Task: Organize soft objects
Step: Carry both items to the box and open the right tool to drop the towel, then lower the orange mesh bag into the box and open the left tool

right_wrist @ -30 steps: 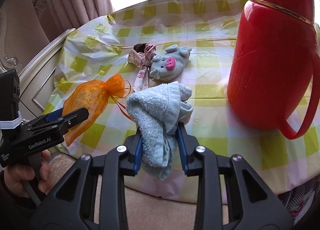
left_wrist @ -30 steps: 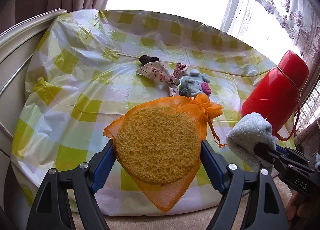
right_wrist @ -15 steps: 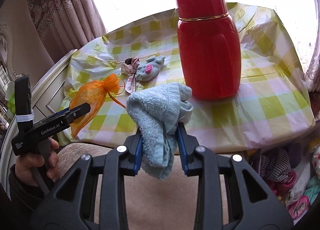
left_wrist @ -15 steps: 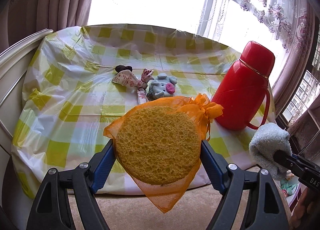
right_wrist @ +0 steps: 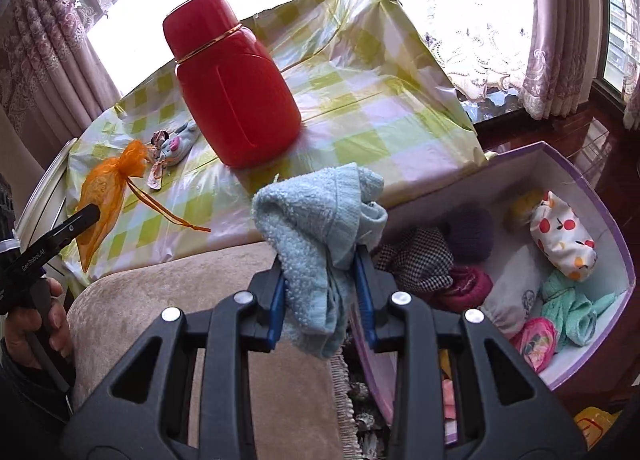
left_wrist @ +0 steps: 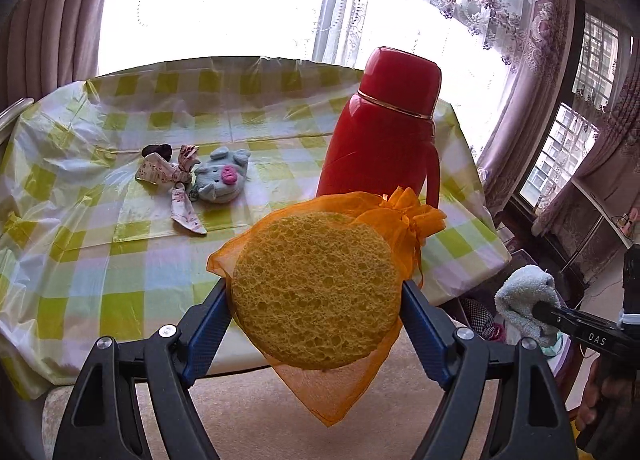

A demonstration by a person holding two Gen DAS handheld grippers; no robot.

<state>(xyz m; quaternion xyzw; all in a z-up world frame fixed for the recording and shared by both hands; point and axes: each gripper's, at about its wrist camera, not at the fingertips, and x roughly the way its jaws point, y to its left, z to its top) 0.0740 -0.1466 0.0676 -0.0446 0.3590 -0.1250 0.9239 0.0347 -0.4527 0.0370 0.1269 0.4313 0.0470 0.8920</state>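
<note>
My left gripper [left_wrist: 316, 296] is shut on a round yellow sponge in an orange mesh bag [left_wrist: 316, 292] and holds it in the air off the table's front edge; the bag also shows in the right wrist view [right_wrist: 106, 187]. My right gripper [right_wrist: 320, 280] is shut on a light blue fluffy sock [right_wrist: 320, 227], held above the beige seat beside a white box with purple rim [right_wrist: 624, 256] full of several soft items. The sock also shows in the left wrist view [left_wrist: 524, 296]. A blue pig plush [left_wrist: 222, 175] and a floral cloth [left_wrist: 172, 179] lie on the table.
A tall red thermos [left_wrist: 384, 127] stands on the yellow-checked tablecloth [left_wrist: 100, 260] near its right end; it also shows in the right wrist view [right_wrist: 232, 87]. A beige cushioned seat [right_wrist: 168, 292] lies in front of the table. Curtains and windows stand behind.
Both grippers have pulled back from the table and swung right with their loads. The right wrist view now looks over the box of soft items beside the table.
</note>
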